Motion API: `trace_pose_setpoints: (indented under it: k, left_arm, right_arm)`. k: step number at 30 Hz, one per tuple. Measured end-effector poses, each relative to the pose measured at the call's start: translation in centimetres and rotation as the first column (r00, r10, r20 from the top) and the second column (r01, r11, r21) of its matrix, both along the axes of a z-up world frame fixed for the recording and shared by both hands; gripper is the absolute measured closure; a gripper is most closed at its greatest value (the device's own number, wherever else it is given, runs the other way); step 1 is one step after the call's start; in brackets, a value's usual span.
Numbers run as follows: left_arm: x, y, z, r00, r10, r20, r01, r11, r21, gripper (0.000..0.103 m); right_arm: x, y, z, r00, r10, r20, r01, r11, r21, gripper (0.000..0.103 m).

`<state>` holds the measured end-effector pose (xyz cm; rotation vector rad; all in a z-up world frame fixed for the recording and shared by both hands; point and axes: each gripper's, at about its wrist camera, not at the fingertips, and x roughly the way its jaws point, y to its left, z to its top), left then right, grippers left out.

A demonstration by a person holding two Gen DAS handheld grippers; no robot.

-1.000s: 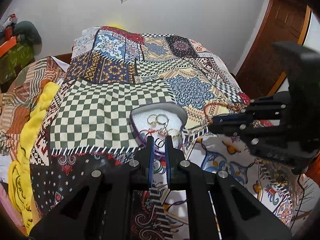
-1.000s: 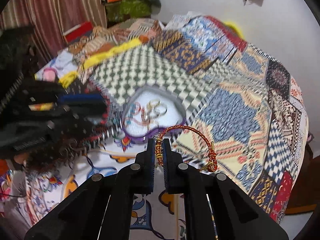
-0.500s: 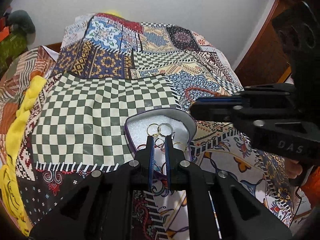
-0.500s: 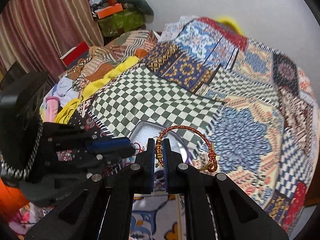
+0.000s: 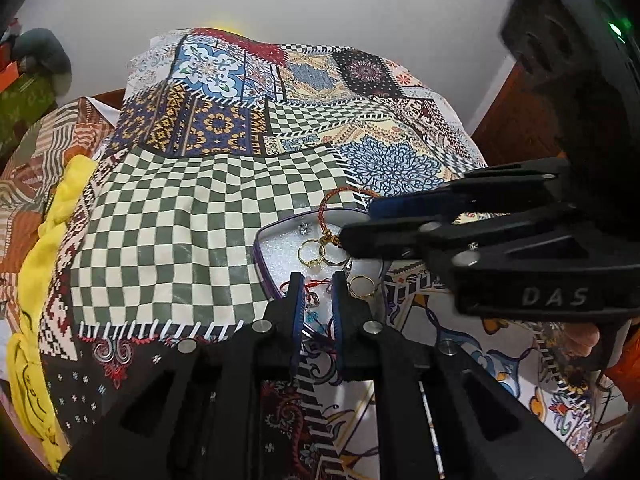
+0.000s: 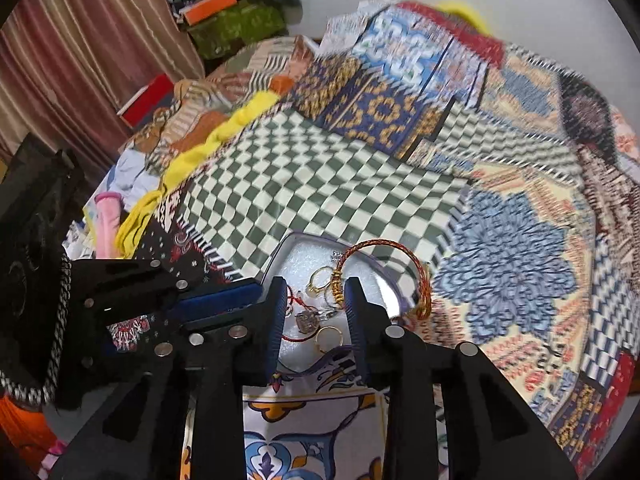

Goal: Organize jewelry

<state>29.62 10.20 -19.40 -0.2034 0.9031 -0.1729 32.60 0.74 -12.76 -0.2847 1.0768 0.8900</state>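
A heart-shaped jewelry box [image 5: 276,236] with a white lining lies on the patchwork bedspread; it also shows in the right wrist view [image 6: 296,246]. Inside are gold rings [image 5: 310,250], a red string and small silver pieces [image 6: 308,320]. A red and gold braided bracelet [image 6: 420,264] lies half in the box, draped over its far rim; it also shows in the left wrist view [image 5: 324,210]. My right gripper [image 6: 316,304] is open over the box, its jaws apart beside the bracelet's gold clasp. My left gripper [image 5: 314,300] is open and empty at the box's near edge.
The patchwork bedspread [image 5: 180,220] covers the bed. A yellow cloth [image 5: 36,272] lies along its left side. Piled clothes and boxes [image 6: 224,8] sit by the curtain at the far left. A wooden door [image 5: 516,120] stands to the right.
My right gripper moved over the box, opened and let go of the bracelet, which now rests on the box rim. My left gripper opened slightly and stayed near the box.
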Motion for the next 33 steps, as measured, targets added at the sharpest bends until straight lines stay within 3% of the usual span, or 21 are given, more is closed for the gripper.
trace_pose_setpoints:
  k: [9, 16, 22, 26, 29, 31, 33]
  left_arm:
    - [-3.3, 0.5, 5.6, 0.994, 0.036, 0.103, -0.037, 0.999, 0.006, 0.082]
    - [-8.0, -1.6, 12.1, 0.968, 0.028, 0.25, -0.046, 0.997, 0.067, 0.08]
    - [-13.8, -3.4, 17.3, 0.913, 0.026, 0.407, -0.068, 0.994, 0.088, 0.071]
    - [-18.3, -4.3, 19.6, 0.853, 0.05, 0.52, -0.122, 0.987, 0.106, 0.071]
    - [-21.2, -5.2, 20.5, 0.816, 0.053, 0.576, -0.15, 0.981, 0.123, 0.065]
    - [-22.9, -5.6, 20.8, 0.787, 0.066, 0.614, -0.183, 0.974, 0.13, 0.056]
    - [-24.2, -5.9, 21.0, 0.764, 0.082, 0.64, -0.212, 0.968, 0.13, 0.047]
  right_arm:
    - [-3.4, -3.3, 5.4, 0.988, -0.06, 0.143, 0.052, 0.997, 0.061, 0.076]
    - [-8.6, -6.5, 11.5, 0.944, -0.145, 0.297, 0.096, 0.98, 0.173, 0.076]
    - [-14.4, -9.8, 16.6, 0.877, -0.222, 0.427, 0.096, 0.95, 0.296, 0.076]
    - [-17.8, -11.6, 18.3, 0.838, -0.278, 0.47, 0.092, 0.92, 0.38, 0.076]
    - [-20.0, -12.6, 18.8, 0.798, -0.324, 0.509, 0.104, 0.905, 0.413, 0.075]
    - [-21.3, -13.0, 18.8, 0.767, -0.356, 0.534, 0.119, 0.897, 0.426, 0.066]
    - [-22.7, -13.4, 18.8, 0.73, -0.393, 0.559, 0.134, 0.885, 0.447, 0.048]
